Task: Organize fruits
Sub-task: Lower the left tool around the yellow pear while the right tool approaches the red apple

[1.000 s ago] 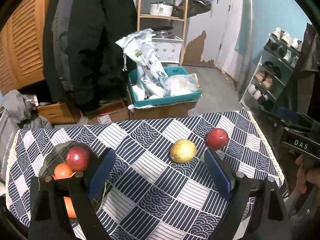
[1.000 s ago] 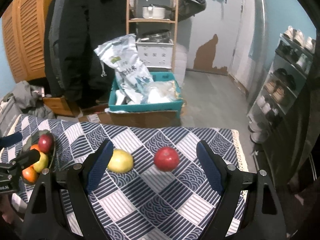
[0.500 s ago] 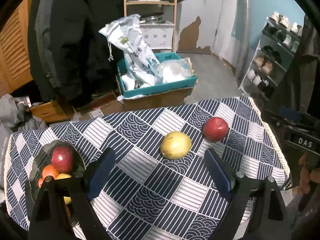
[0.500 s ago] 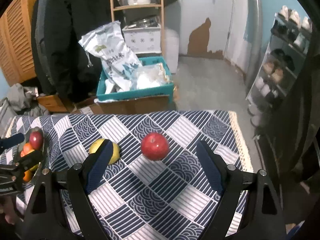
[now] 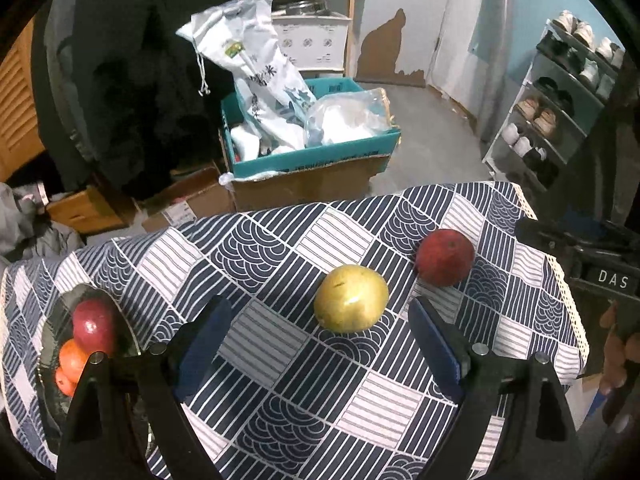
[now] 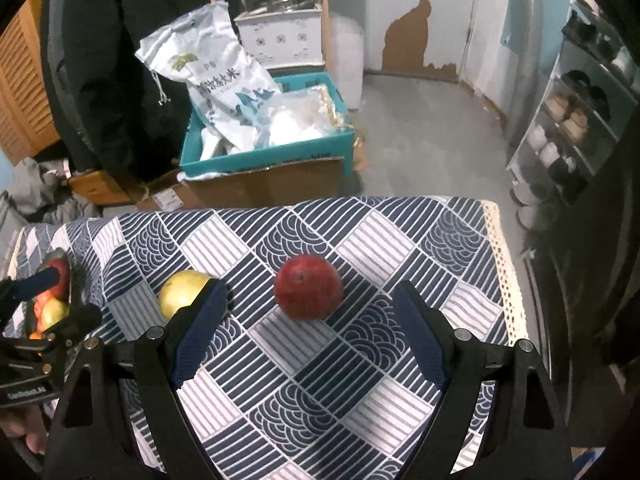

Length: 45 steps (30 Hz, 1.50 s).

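A yellow fruit [image 5: 351,298] and a red apple [image 5: 444,257] lie on the blue-and-white patterned tablecloth [image 5: 280,376]. A dark bowl [image 5: 50,384] at the table's left end holds a red apple [image 5: 94,326] and oranges. My left gripper [image 5: 316,344] is open and empty, just short of the yellow fruit. My right gripper [image 6: 308,340] is open and empty, with the red apple [image 6: 308,293] just ahead between its fingers and the yellow fruit [image 6: 182,293] behind its left finger. The bowl shows at far left in the right wrist view [image 6: 74,280].
Beyond the table's far edge stands a cardboard box with a teal tray [image 5: 308,156] of white bags. A dark coat [image 5: 132,80] hangs at left, a shoe rack [image 5: 560,112] stands at right. The table's right edge has a lace trim [image 6: 508,280].
Both grippers have moved forward and lower towards the fruits. The left one has shifted right, away from the bowl, and now faces the yellow fruit. The right one has closed in on the red apple.
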{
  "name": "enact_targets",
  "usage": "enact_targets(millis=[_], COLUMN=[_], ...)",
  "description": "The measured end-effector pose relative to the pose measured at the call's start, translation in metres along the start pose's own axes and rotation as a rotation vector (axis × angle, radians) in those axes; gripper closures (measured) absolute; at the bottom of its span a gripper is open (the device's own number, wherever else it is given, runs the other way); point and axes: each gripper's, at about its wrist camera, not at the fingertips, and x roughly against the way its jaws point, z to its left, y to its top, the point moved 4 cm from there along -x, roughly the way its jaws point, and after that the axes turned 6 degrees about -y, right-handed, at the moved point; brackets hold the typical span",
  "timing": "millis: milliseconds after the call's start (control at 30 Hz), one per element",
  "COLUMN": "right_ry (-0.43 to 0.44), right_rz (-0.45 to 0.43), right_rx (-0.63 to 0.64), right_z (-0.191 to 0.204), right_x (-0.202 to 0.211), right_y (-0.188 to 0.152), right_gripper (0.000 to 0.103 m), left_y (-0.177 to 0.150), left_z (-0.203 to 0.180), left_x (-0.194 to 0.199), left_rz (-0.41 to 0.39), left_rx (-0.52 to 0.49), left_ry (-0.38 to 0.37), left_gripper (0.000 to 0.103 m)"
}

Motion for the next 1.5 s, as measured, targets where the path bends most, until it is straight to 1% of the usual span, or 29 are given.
enact_targets(millis=[67, 233, 500, 700, 900, 1000, 1133, 1233, 1267, 1300, 1367, 1500], right_ry=[-0.005, -0.018, 0.022, 0.037, 0.037, 0.057, 0.062, 0.059, 0.060, 0.063, 0.078, 0.076], right_rz=[0.024, 0.078, 0.172, 0.226, 0.253, 0.261, 0.275, 0.288, 0.288, 0.291, 0.297, 0.285], right_rx=[0.017, 0.070, 0.039, 0.023, 0.026, 0.018, 0.021, 0.033, 0.034, 0.033, 0.028, 0.018], right_z=[0.001, 0.003, 0.000, 0.002, 0.002, 0.003, 0.005, 0.010, 0.010, 0.011, 0.012, 0.013], right_x=[-0.008, -0.035, -0.085, -0.113, -0.131, -0.139, -0.145, -0.152, -0.153, -0.155, -0.157, -0.155], right_y=[0.004, 0.011, -0.002, -0.012, -0.016, -0.018, -0.019, -0.022, -0.022, -0.023, -0.025, -0.026], right_gripper=[0.019, 0.019, 0.019, 0.019, 0.019, 0.019, 0.019, 0.019, 0.019, 0.019, 0.026, 0.026], left_y=[0.002, 0.007, 0.001, -0.005, -0.011, -0.016, -0.018, -0.019, -0.019, -0.018, -0.018, -0.020], left_z=[0.001, 0.002, 0.001, -0.001, -0.001, -0.002, -0.004, -0.005, -0.007, -0.008, -0.010, -0.013], left_x=[-0.007, -0.037, -0.080, -0.103, -0.122, -0.131, -0.143, -0.147, -0.147, -0.147, -0.147, -0.144], left_rz=[0.012, 0.072, 0.154, 0.193, 0.224, 0.249, 0.261, 0.265, 0.263, 0.262, 0.261, 0.252], left_rx=[0.020, 0.058, 0.100, 0.123, 0.133, 0.149, 0.145, 0.144, 0.145, 0.138, 0.120, 0.093], left_ry=[-0.015, -0.040, -0.066, -0.071, -0.077, -0.088, -0.082, -0.097, -0.114, -0.121, -0.111, -0.089], left_gripper=[0.012, 0.012, 0.012, 0.012, 0.012, 0.012, 0.012, 0.018, 0.024, 0.024, 0.025, 0.025])
